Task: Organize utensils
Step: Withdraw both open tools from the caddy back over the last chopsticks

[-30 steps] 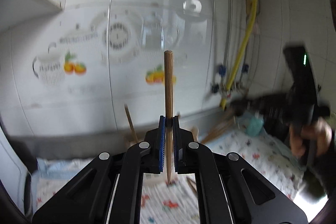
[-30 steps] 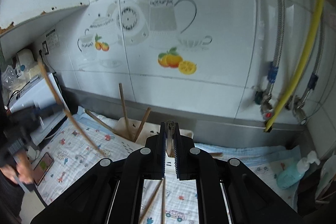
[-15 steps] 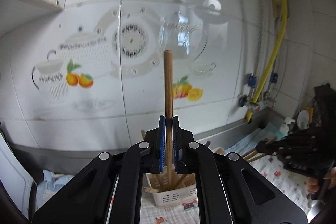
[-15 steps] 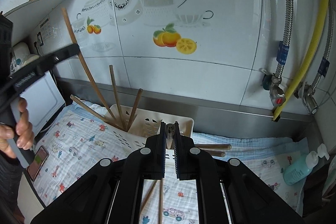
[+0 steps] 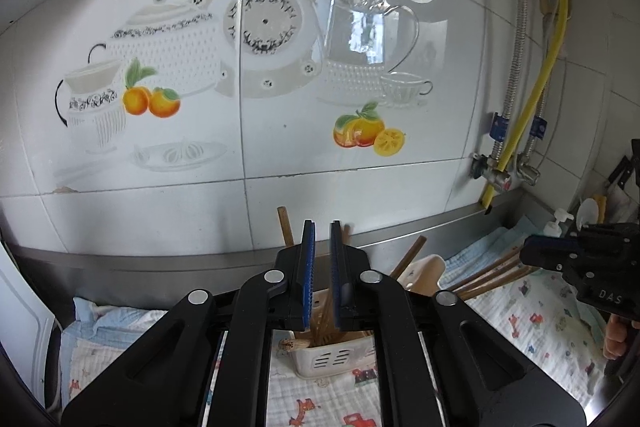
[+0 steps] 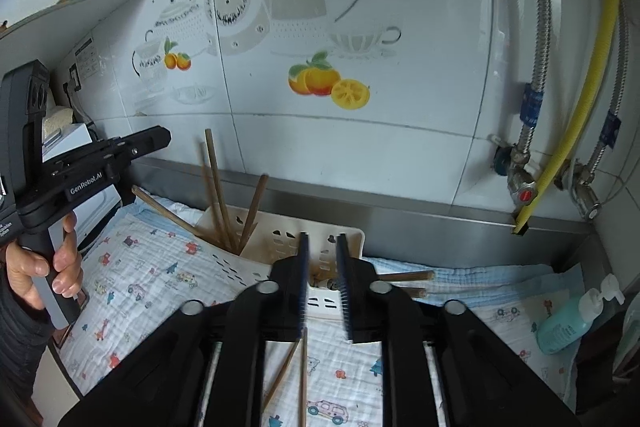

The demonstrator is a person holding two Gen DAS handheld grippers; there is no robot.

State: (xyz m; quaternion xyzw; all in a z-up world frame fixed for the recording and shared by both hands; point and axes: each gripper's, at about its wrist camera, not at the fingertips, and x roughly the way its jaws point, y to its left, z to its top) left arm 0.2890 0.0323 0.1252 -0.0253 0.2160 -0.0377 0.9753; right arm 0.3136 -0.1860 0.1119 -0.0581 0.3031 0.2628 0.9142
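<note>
A white slotted utensil holder (image 6: 276, 247) lies on a patterned cloth by the wall; it also shows in the left wrist view (image 5: 332, 359). Several wooden chopsticks (image 6: 218, 187) stand in its left end. My left gripper (image 5: 322, 259) is open and empty above the holder, with chopsticks (image 5: 320, 323) below its jaws; it also shows at the left of the right wrist view (image 6: 156, 139). My right gripper (image 6: 322, 267) is open and empty just over the holder's right end. Two chopsticks (image 6: 302, 379) lie on the cloth below it, and two more (image 6: 408, 283) lie at the right.
A teal pump bottle (image 6: 568, 323) stands at the right by the steel ledge (image 6: 440, 223). Pipes and a yellow hose (image 6: 568, 131) run down the tiled wall. A white appliance (image 6: 76, 147) sits at the left. The right gripper's body (image 5: 592, 267) is close at the right.
My left gripper opened and the chopstick it held now stands in the holder. My right gripper opened and let go of the thing in its jaws.
</note>
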